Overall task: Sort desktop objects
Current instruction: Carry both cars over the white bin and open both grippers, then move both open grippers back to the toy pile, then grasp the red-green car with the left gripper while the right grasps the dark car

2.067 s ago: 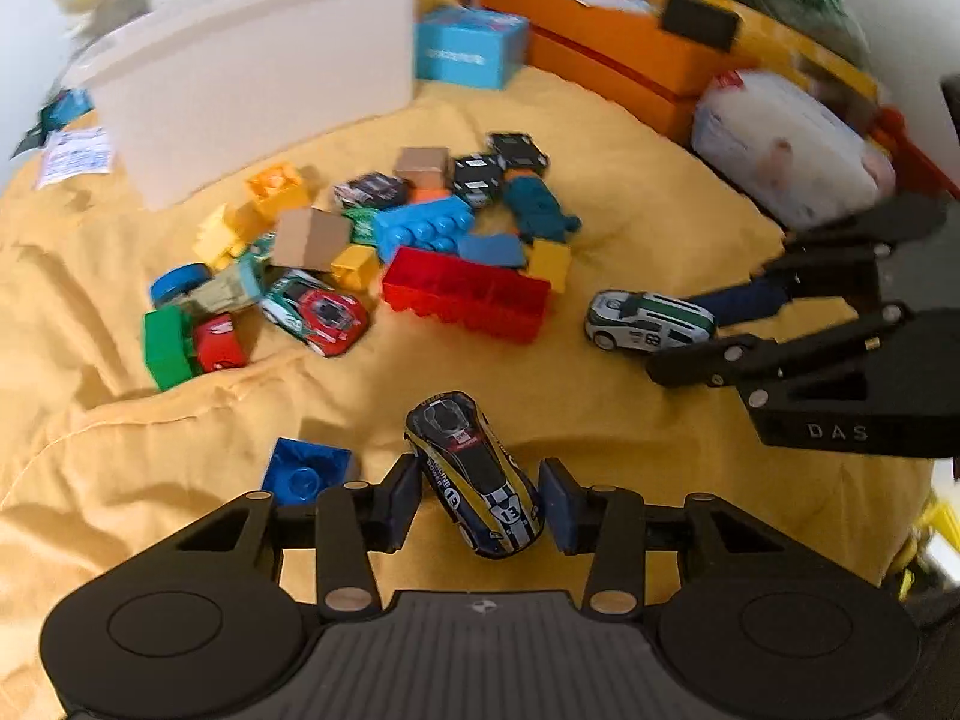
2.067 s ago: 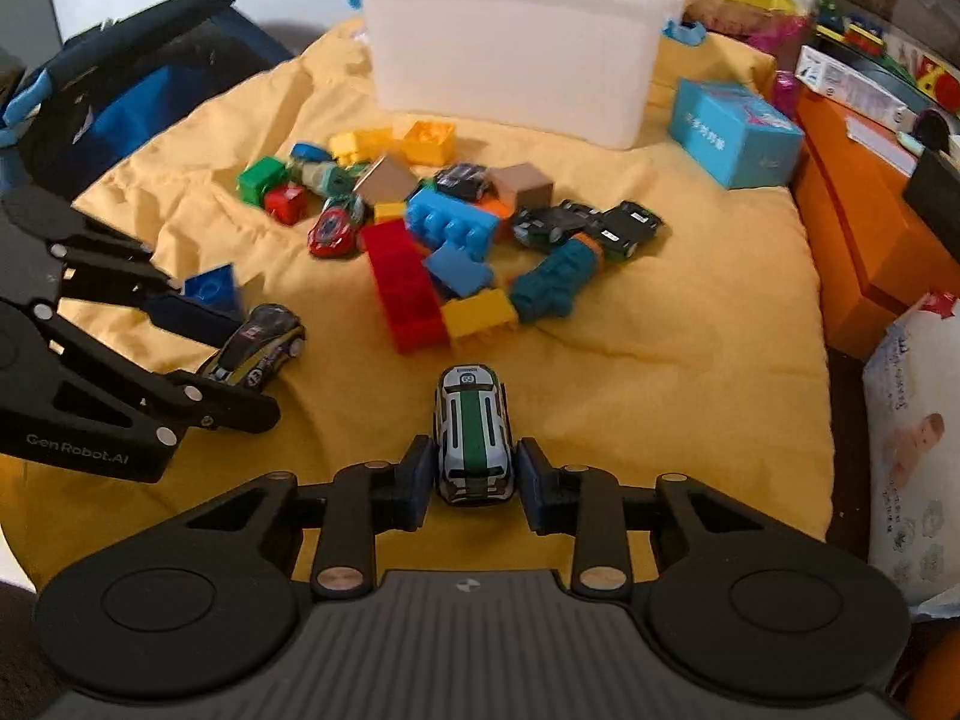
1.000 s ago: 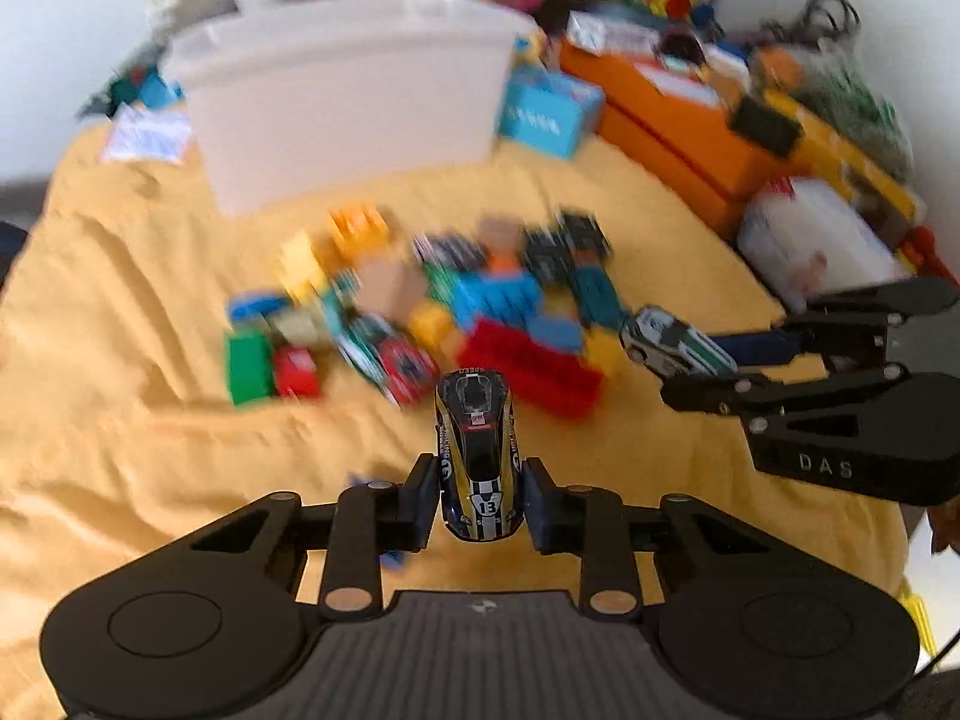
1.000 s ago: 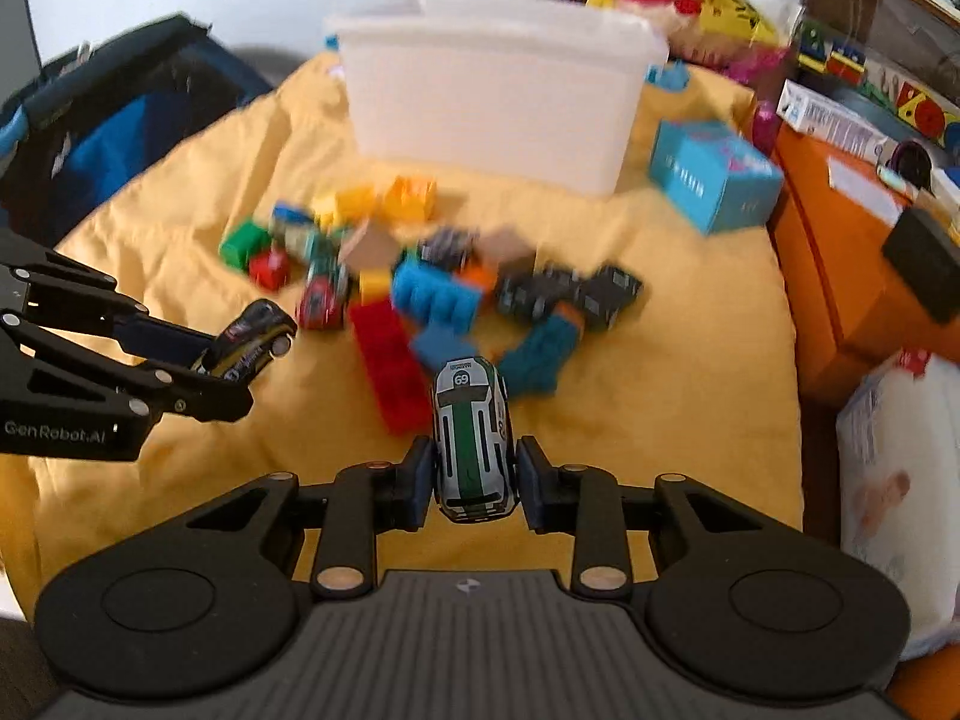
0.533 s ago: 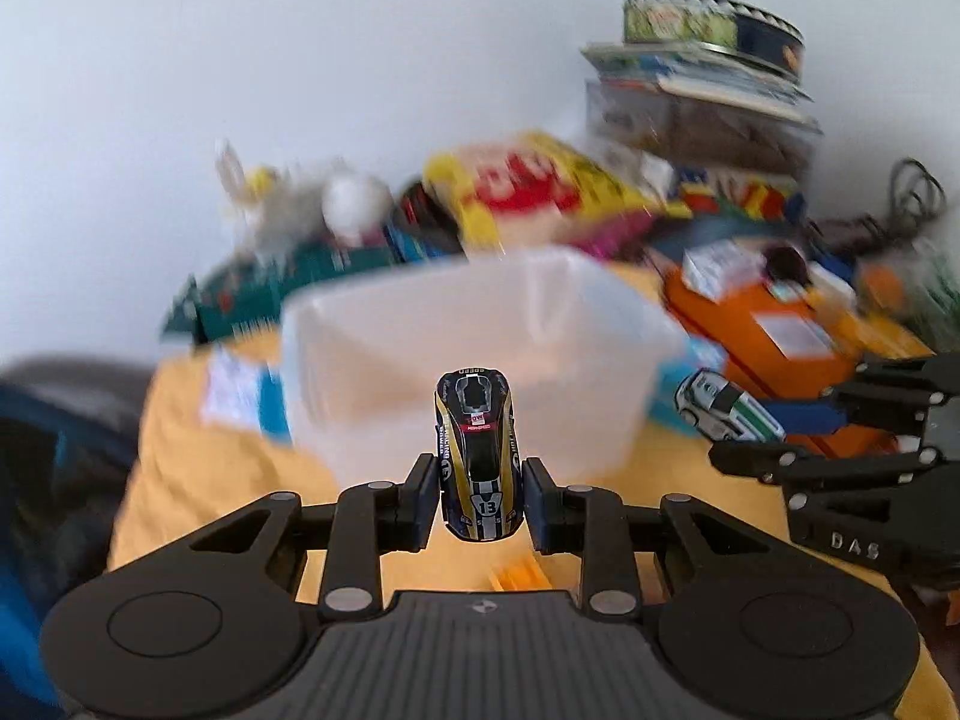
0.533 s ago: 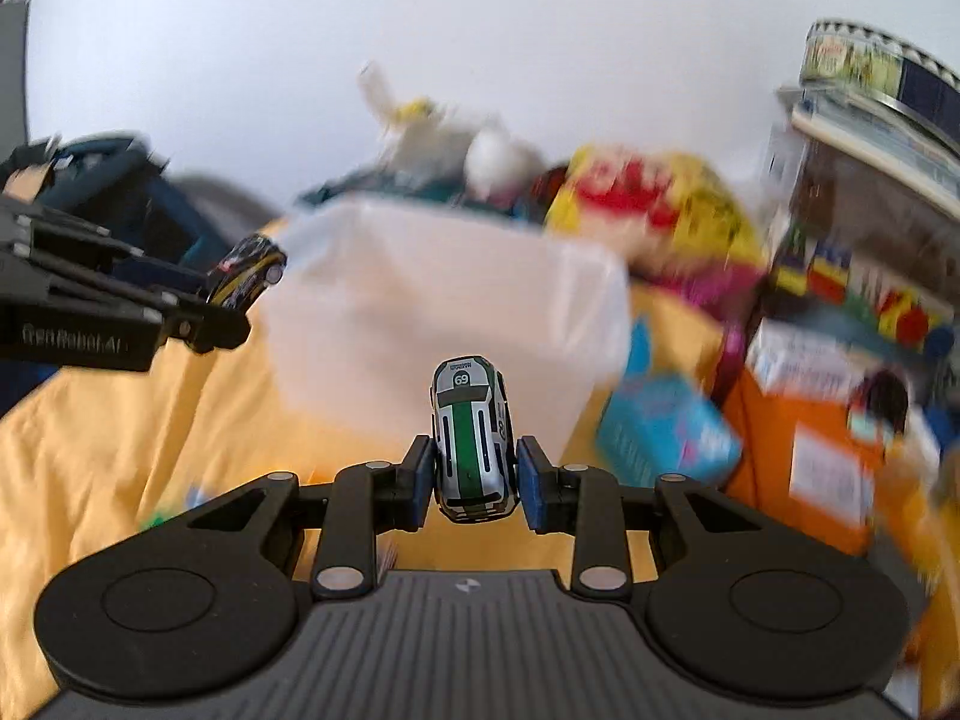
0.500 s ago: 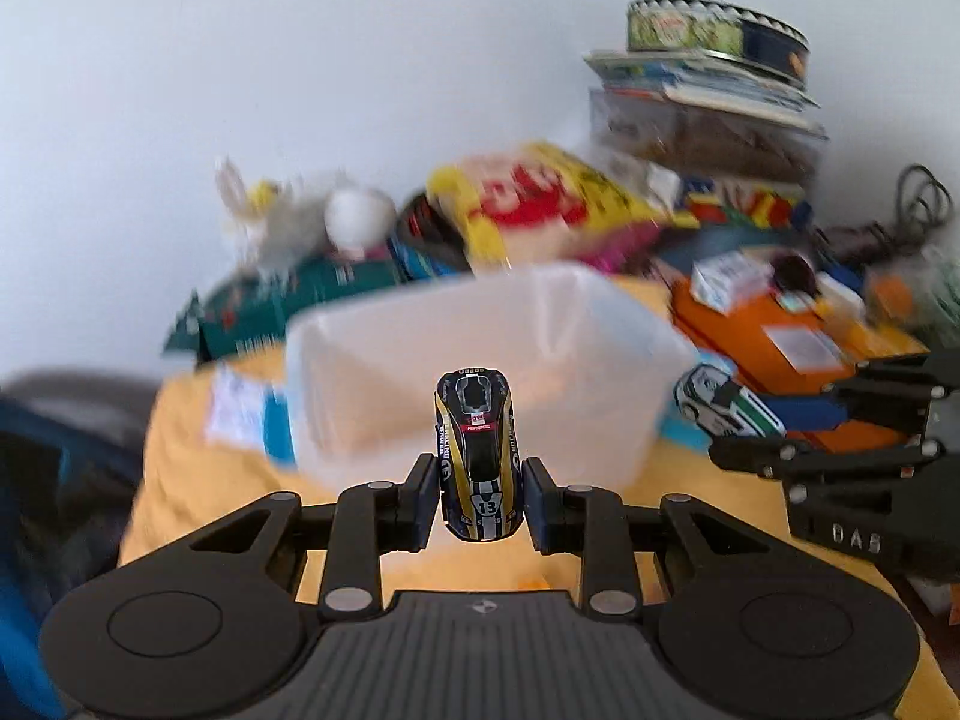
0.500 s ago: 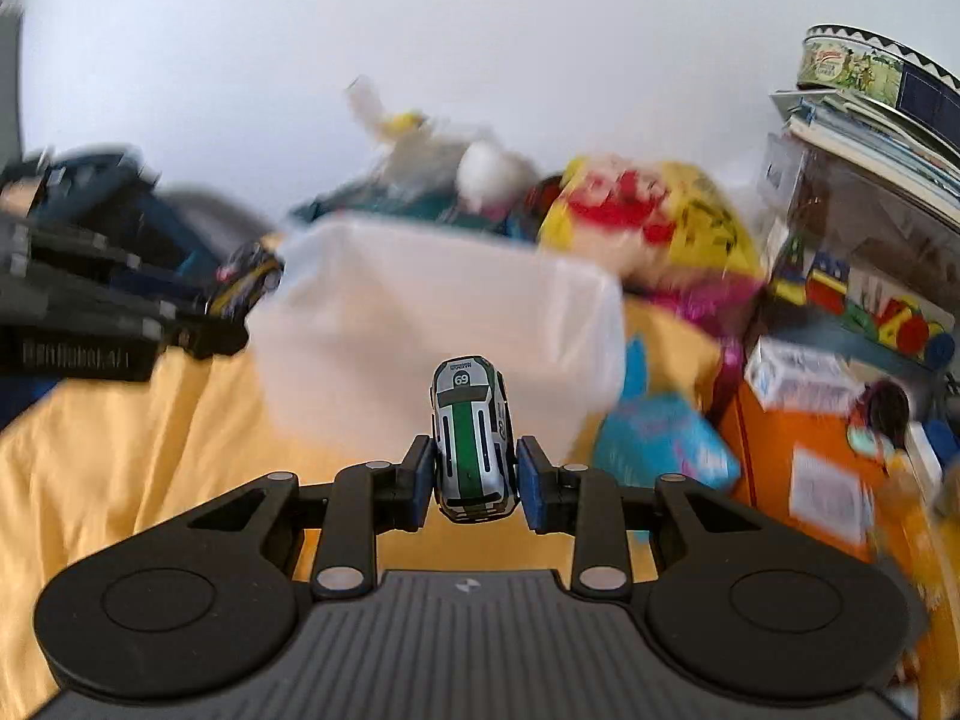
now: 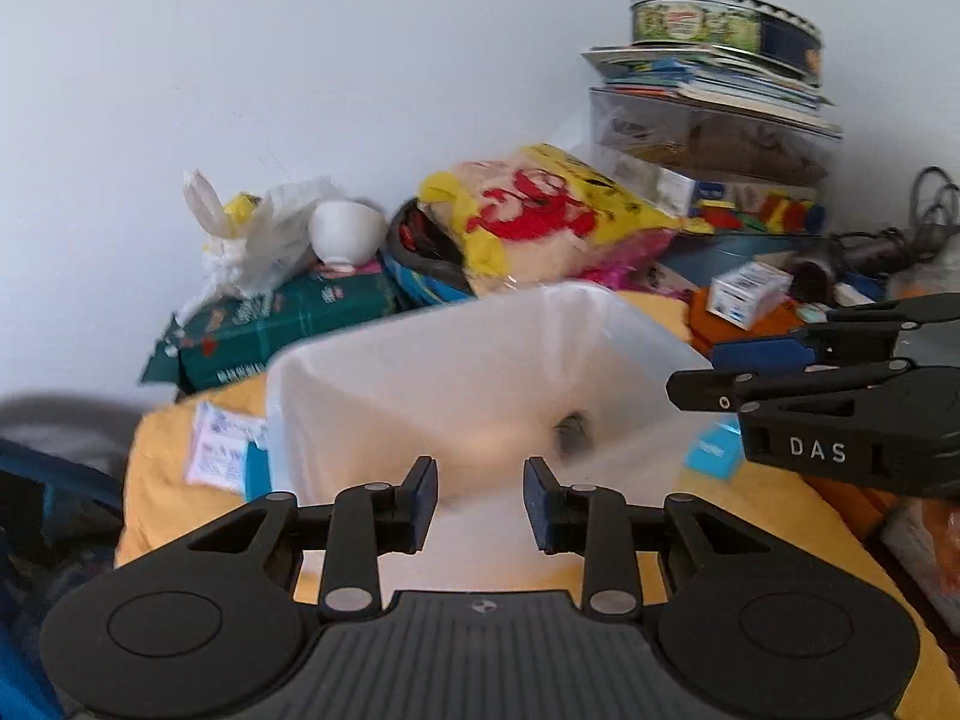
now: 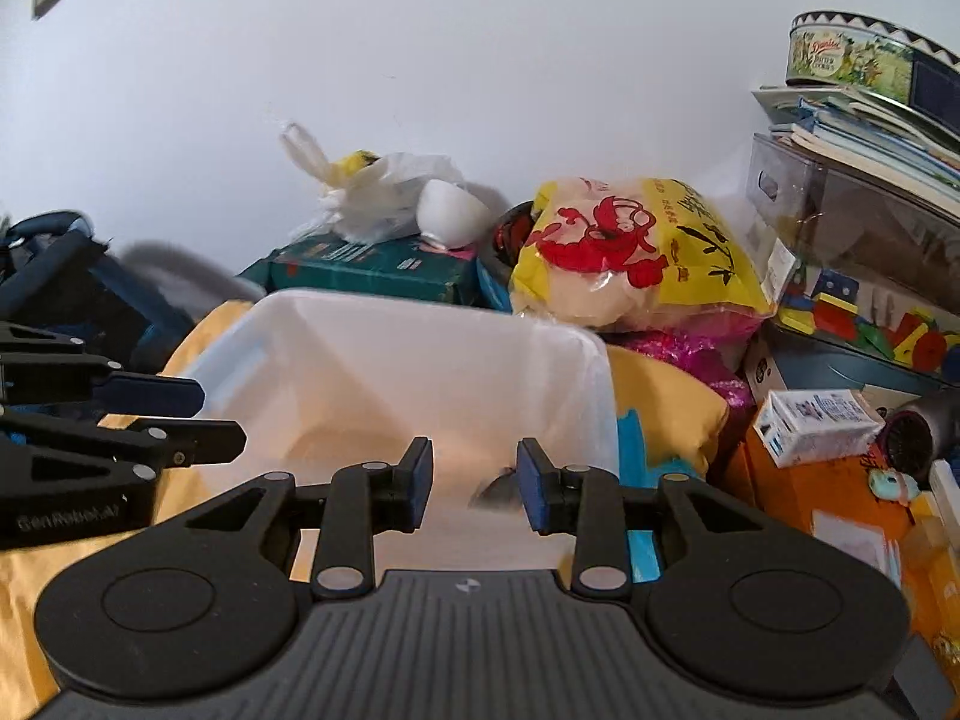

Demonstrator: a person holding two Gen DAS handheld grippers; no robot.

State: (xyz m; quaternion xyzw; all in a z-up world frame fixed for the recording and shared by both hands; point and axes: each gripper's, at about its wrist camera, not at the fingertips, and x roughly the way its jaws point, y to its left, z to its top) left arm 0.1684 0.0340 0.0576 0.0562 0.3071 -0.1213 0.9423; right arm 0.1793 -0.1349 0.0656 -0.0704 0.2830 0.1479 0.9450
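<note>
Both black grippers, left (image 9: 479, 495) and right (image 10: 470, 483), hover with jaws opening and empty over the translucent white plastic bin (image 9: 480, 360), a dark blurred toy car (image 9: 571, 432) dropping inside; next, probably fetching more toys.

Translucent white bin (image 9: 420, 372), rectangular and open-topped, standing upright on a yellow cloth (image 9: 159, 438). Walls pale and cloudy, the far rim rounded at its corners, a moulded handle recess showing in the left end wall in the right wrist view. Inside, one blurred dark toy car (image 9: 570, 433) low against the bin's right-hand end, smeared by motion, colour and pose impossible to make out; seen again as a dark smudge near the bin floor in the right wrist view (image 10: 498, 489). No second car to be made out in either view. Rest of the bin's floor pale and faintly warm-toned from the cloth beneath.
</note>
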